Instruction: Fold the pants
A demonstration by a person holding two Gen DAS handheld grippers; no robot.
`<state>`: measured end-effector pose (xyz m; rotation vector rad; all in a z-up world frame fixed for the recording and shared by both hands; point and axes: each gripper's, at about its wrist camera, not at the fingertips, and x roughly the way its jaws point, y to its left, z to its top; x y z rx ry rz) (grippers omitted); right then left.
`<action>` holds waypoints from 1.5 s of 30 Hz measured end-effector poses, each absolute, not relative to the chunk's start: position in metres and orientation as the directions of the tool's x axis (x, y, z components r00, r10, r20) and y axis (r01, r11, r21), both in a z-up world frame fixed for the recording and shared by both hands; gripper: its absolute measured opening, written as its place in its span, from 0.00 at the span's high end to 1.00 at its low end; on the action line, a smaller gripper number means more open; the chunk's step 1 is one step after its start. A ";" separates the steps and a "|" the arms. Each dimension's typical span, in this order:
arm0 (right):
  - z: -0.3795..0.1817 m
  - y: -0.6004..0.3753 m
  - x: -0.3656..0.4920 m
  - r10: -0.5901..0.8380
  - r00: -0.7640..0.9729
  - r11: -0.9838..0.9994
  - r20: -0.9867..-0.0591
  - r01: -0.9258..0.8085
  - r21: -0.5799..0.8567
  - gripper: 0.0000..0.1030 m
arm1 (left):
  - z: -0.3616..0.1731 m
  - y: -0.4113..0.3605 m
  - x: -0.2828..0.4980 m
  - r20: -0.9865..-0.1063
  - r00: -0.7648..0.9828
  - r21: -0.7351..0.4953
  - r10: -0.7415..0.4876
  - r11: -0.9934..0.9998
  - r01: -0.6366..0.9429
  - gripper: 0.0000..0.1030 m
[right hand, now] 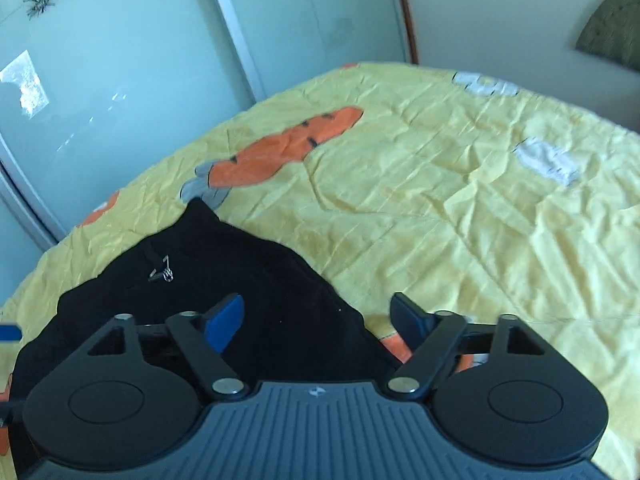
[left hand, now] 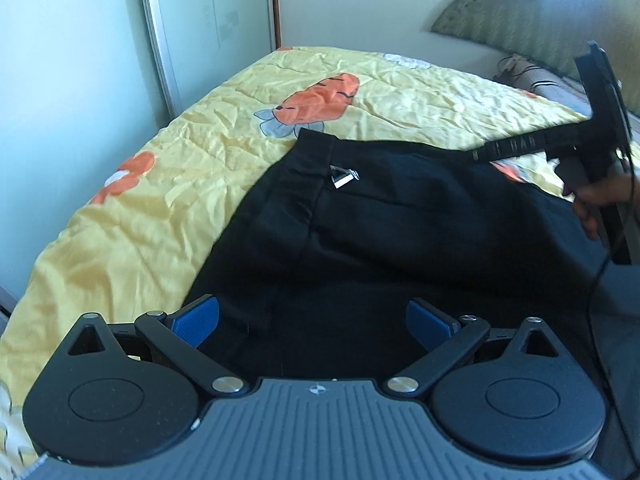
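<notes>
Black pants point(left hand: 380, 240) lie spread on a yellow carrot-print bedspread point(left hand: 168, 184), waistband at the far end with a small metal clasp point(left hand: 344, 178). My left gripper point(left hand: 312, 320) is open just above the near part of the pants, holding nothing. The right gripper's body point(left hand: 600, 152), held by a hand, shows at the right edge above the pants' right side. In the right wrist view the pants point(right hand: 240, 280) lie lower left and my right gripper point(right hand: 316, 320) is open over their right edge, holding nothing.
Frosted sliding wardrobe doors point(right hand: 120, 80) stand along the bed's left side. A green padded headboard point(left hand: 540, 20) and a white wall are at the far end. The yellow bedspread point(right hand: 480, 200) stretches right of the pants.
</notes>
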<state>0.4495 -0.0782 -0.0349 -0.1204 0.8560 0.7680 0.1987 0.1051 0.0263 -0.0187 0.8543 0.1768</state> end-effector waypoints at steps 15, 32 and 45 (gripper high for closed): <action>-0.028 -0.031 0.242 0.500 0.648 0.313 -0.575 -0.754 -0.578 0.92 | 0.041 0.181 0.317 -0.710 0.683 -0.499 -0.171 0.806 -0.318 0.04; -0.012 -0.081 0.431 0.535 0.519 0.686 -0.667 -0.727 -0.017 0.06 | 0.036 0.165 0.328 -0.765 0.628 -0.411 -0.146 0.860 -0.302 0.16; -0.026 -0.038 0.286 0.491 0.638 0.336 -0.593 -0.767 -0.547 0.94 | 0.030 0.186 0.336 -0.698 0.663 -0.590 -0.271 0.743 -0.317 0.12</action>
